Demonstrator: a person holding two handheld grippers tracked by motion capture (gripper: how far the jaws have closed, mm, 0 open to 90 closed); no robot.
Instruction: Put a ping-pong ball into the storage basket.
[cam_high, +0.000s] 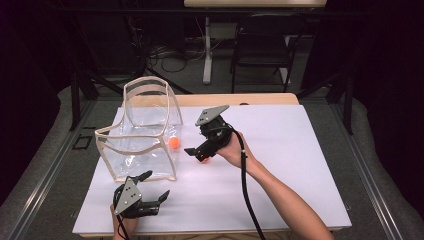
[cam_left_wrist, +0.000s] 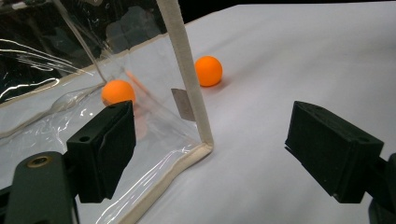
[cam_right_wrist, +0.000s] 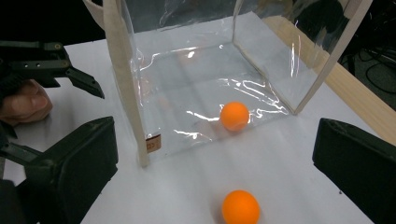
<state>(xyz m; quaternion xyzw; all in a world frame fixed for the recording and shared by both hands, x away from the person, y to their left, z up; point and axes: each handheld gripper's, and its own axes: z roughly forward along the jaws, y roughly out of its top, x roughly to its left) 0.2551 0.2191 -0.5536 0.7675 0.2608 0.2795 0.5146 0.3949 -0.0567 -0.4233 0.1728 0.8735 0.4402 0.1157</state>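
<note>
In the high view we see one ball just beside the clear bag (in or out, we can't tell). The right tool, jaws wide, half hides the second ball. The left tool gapes wide at the bag's near corner on the table.

Both grippers gape, empty.
Left gripper low near the table edge — right gripper reaching forward, jaws spread.

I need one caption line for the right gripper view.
Open right claw above an orange ball; a second ball beside the clear bag.
</note>
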